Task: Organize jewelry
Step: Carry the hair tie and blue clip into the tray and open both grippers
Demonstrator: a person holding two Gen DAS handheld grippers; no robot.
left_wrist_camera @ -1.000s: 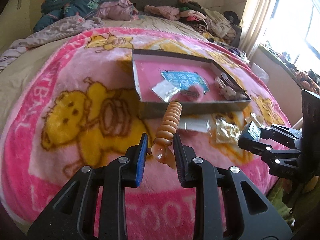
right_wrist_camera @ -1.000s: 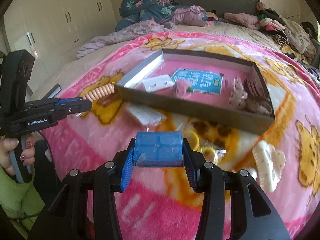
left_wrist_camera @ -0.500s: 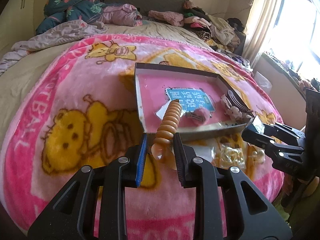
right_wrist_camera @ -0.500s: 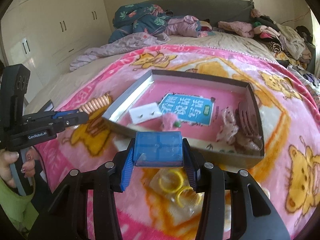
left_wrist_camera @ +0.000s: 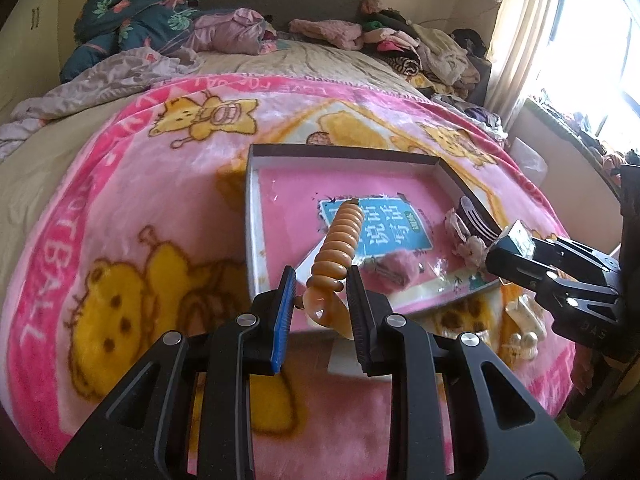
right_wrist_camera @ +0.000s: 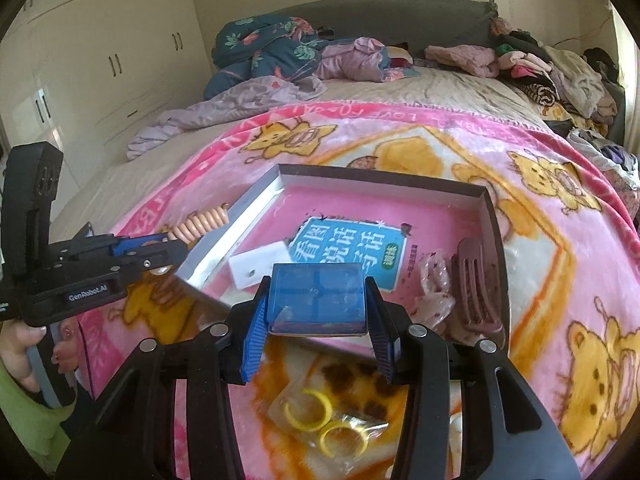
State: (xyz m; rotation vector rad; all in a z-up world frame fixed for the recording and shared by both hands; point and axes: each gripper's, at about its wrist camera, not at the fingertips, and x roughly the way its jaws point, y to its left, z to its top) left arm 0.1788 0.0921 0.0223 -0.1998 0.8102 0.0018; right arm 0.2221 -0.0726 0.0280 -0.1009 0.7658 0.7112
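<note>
My left gripper (left_wrist_camera: 320,300) is shut on an orange spiral hair tie (left_wrist_camera: 340,240), held over the near left corner of the open box (left_wrist_camera: 252,208); it also shows in the right wrist view (right_wrist_camera: 160,254). My right gripper (right_wrist_camera: 318,312) is shut on a small blue plastic case (right_wrist_camera: 318,294), held above the box's near wall (right_wrist_camera: 208,256). The box holds a teal booklet (right_wrist_camera: 348,252), a white earring card (right_wrist_camera: 260,264), a dark hair comb (right_wrist_camera: 476,280) and a pink fluffy piece (left_wrist_camera: 394,266).
The box lies on a pink bear-print blanket (left_wrist_camera: 120,220) on a bed. Yellow rings in a clear bag (right_wrist_camera: 324,420) lie in front of the box. A pearl clip (left_wrist_camera: 520,344) lies near the right gripper (left_wrist_camera: 520,256). Clothes (left_wrist_camera: 400,48) are piled at the headboard.
Both grippers have risen and moved forward toward the box. The hair tie now hangs over the box's inside, and the blue case is over its near wall.
</note>
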